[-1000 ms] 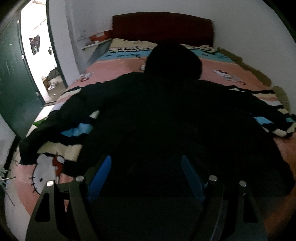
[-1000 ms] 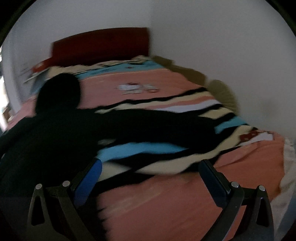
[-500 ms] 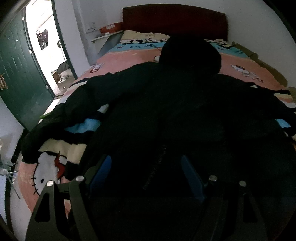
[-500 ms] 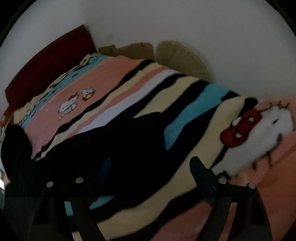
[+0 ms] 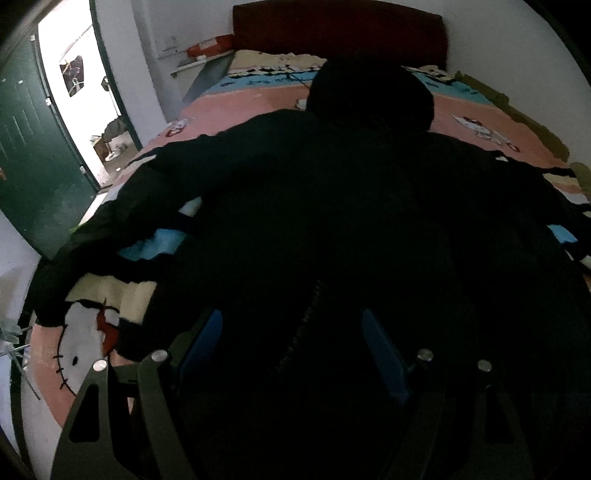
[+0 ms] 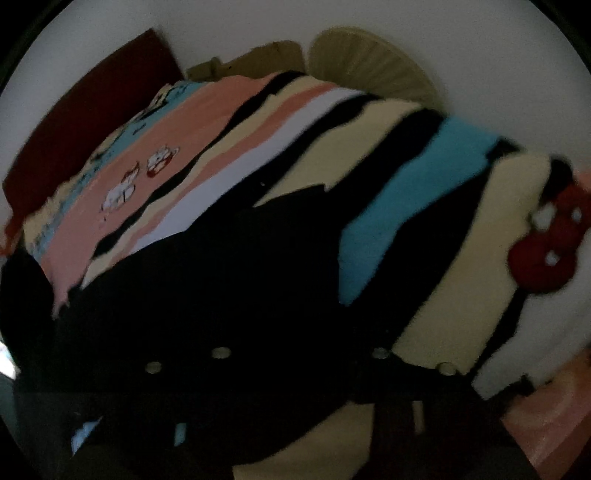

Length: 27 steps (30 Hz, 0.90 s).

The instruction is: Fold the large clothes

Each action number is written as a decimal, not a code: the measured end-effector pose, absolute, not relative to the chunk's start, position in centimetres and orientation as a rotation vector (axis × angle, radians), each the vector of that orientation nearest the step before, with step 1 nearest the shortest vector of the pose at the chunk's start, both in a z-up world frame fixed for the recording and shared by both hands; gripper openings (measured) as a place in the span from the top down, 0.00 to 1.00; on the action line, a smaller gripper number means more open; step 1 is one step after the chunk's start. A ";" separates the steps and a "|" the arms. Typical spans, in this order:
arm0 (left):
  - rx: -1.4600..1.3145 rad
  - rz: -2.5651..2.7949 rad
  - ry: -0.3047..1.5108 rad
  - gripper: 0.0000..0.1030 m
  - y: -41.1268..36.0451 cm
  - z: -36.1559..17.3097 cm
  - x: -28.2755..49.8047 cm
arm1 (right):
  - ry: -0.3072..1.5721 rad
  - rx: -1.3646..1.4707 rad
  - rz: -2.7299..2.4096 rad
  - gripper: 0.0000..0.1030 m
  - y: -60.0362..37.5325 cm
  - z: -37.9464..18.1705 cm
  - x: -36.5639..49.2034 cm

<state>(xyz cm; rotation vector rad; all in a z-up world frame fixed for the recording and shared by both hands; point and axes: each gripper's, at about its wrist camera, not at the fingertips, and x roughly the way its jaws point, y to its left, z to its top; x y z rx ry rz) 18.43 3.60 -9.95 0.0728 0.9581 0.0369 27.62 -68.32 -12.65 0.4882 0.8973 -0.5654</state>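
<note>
A large black hooded jacket (image 5: 332, 206) lies spread on the bed, hood toward the headboard, sleeves out to both sides. My left gripper (image 5: 291, 343) is open and empty, hovering over the jacket's lower middle by the zipper line. In the right wrist view the jacket's right sleeve (image 6: 221, 280) fills the lower left. My right gripper (image 6: 295, 354) is low over that sleeve. Its fingers are lost in the black cloth and blur, so I cannot tell how the jaws stand.
The bed has a striped Hello Kitty blanket (image 5: 85, 347) in pink, cream, blue and black and a dark red headboard (image 5: 332, 29). A green door (image 5: 33, 140) stands open at left. A white wall (image 6: 406, 33) runs along the right side.
The left gripper has drifted forward over the jacket. The right gripper has swung right and dropped down onto the right sleeve, its blue pads now out of sight.
</note>
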 end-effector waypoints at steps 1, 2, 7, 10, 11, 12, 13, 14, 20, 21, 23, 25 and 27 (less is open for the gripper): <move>0.070 0.033 0.955 0.25 3.6 -9.8 18.3 | 0.897 0.462 -0.557 0.80 -67.8 -12.1 27.8; 0.064 0.027 0.952 0.25 3.7 -9.7 18.2 | 0.893 0.440 -0.549 0.82 -67.2 -11.5 27.9; 0.049 0.015 0.893 0.25 3.9 -8.2 16.9 | 0.826 0.362 -0.479 0.83 -63.9 -6.8 27.8; 0.026 0.011 0.845 0.25 4.1 -6.8 15.9 | 0.779 0.313 -0.423 0.83 -61.1 -3.4 28.3; 0.011 0.007 0.835 0.25 4.4 -6.4 15.7 | 0.763 0.293 -0.401 0.83 -59.9 -2.0 28.5; -0.003 0.004 0.823 0.25 4.7 -5.9 15.3 | 0.742 0.272 -0.375 0.83 -58.5 -0.5 28.8; -0.014 0.003 0.811 0.25 5.0 -5.4 15.0 | 0.726 0.260 -0.353 0.83 -57.5 0.6 28.9; -0.021 0.004 0.805 0.25 5.2 -5.1 14.8 | 0.710 0.248 -0.329 0.84 -56.2 1.8 29.1; -0.047 0.011 0.760 0.25 6.9 -3.3 13.4 | 0.625 0.179 -0.159 0.84 -47.0 8.1 30.4; -0.046 0.012 0.751 0.25 7.1 -3.1 13.2 | 0.613 0.171 -0.128 0.84 -45.3 9.0 30.5; -0.045 0.016 0.733 0.25 7.6 -2.6 12.6 | 0.594 0.157 -0.076 0.84 -42.4 10.3 30.7; -0.060 0.019 0.720 0.25 8.2 -2.3 12.2 | 0.578 0.140 -0.024 0.84 -39.3 11.4 31.0; -0.080 0.030 0.709 0.25 9.0 -2.2 11.9 | 0.568 0.117 0.015 0.84 -36.6 12.3 31.4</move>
